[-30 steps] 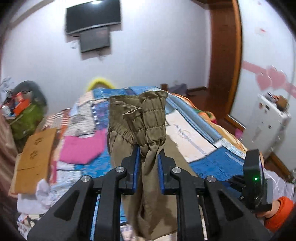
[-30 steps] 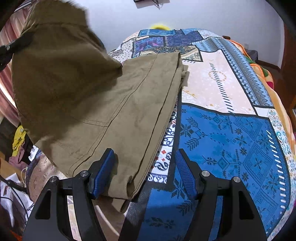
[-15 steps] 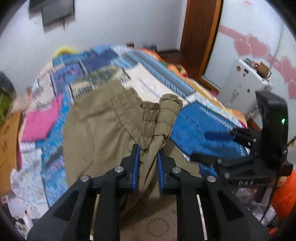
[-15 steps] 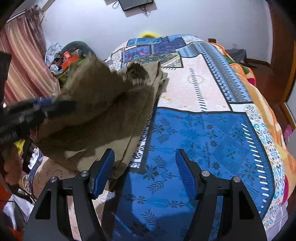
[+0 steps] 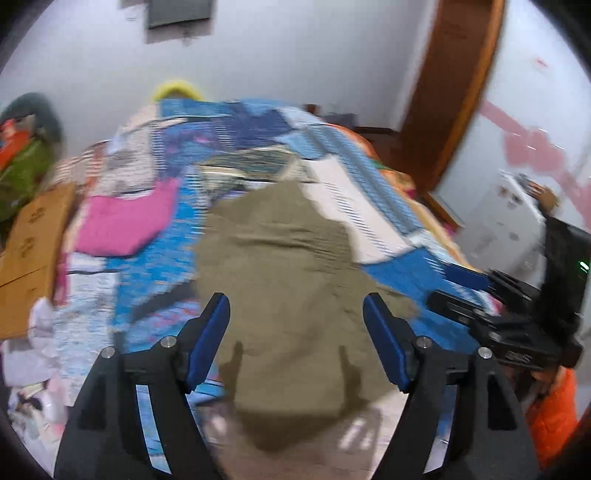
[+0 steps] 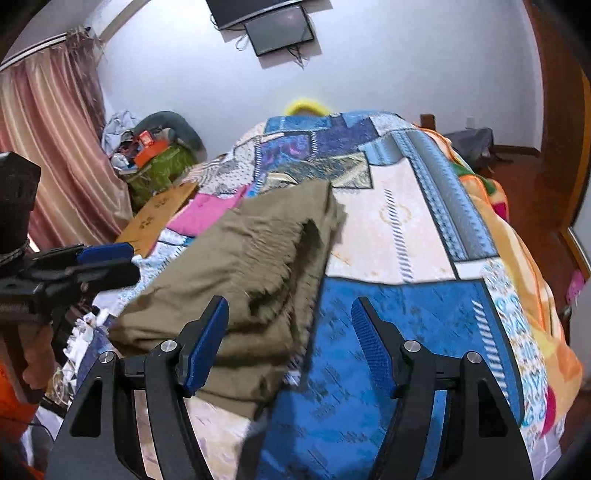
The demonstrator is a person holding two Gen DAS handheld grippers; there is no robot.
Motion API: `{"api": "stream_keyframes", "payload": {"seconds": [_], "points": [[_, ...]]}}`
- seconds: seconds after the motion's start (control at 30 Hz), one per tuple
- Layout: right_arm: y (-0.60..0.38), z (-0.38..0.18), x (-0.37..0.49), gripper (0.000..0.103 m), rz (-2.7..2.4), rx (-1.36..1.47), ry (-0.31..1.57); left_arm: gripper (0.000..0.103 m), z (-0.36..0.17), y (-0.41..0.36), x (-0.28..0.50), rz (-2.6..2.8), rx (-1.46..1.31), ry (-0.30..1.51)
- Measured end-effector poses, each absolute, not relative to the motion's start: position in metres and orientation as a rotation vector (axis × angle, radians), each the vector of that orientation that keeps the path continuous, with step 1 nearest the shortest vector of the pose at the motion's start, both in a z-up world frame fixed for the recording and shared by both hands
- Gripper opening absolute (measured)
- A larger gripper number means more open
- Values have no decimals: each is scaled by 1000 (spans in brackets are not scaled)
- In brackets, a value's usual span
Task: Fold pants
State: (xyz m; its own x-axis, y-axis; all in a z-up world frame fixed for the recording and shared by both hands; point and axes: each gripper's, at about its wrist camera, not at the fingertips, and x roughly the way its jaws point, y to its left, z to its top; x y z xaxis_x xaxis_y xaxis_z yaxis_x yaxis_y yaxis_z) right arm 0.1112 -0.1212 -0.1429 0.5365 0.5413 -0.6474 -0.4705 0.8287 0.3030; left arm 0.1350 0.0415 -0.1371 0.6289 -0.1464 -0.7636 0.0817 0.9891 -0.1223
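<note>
No writing can be read in either view. Both tongs are released and hold nothing: the left tongs [image 5: 296,332] hover over the near end of the pants [image 5: 291,280], and the right tongs [image 6: 290,332] straddle their right edge. The olive pants [image 6: 243,280] lie folded on the patterned bed [image 6: 406,295]. Farther left lies a pink cloth [image 5: 122,225]. Only the right view sharply shows the curtain [image 6: 48,155] and far wall screen [image 6: 279,26]; the left view is blurred.

Pants [image 6: 258,273] lie on the bed [image 6: 406,317], cardboard [image 6: 159,218] at their left.
</note>
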Motion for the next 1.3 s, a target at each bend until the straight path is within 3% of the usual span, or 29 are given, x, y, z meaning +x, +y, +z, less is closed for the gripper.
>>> {"api": "stream_keyframes", "payload": {"seconds": [0.17, 0.37, 0.6, 0.67, 0.73, 0.87, 1.1, 1.3], "points": [[-97, -154, 124, 66, 609, 83, 799, 74, -151, 79, 166, -44, -88, 913], [-84, -198, 137, 65, 615, 62, 929, 74, -185, 113, 216, 1, -122, 998], [-97, -203, 136, 66, 656, 98, 930, 73, -221, 127, 288, -49, -232, 1085], [-96, -203, 135, 66, 658, 89, 923, 65, -232, 127, 306, -66, -249, 1113], [-96, -203, 136, 66, 662, 93, 923, 50, -245, 125, 322, -93, -267, 1153], [-97, -205, 138, 66, 673, 121, 932, 44, -261, 120, 344, -90, -247, 1169], [-96, -203, 143, 67, 668, 117, 932, 7, -261, 125, 346, -74, -216, 1137], [-101, -188, 140, 69, 620, 129, 900, 5, -249, 133, 314, 7, -124, 1125]]}}
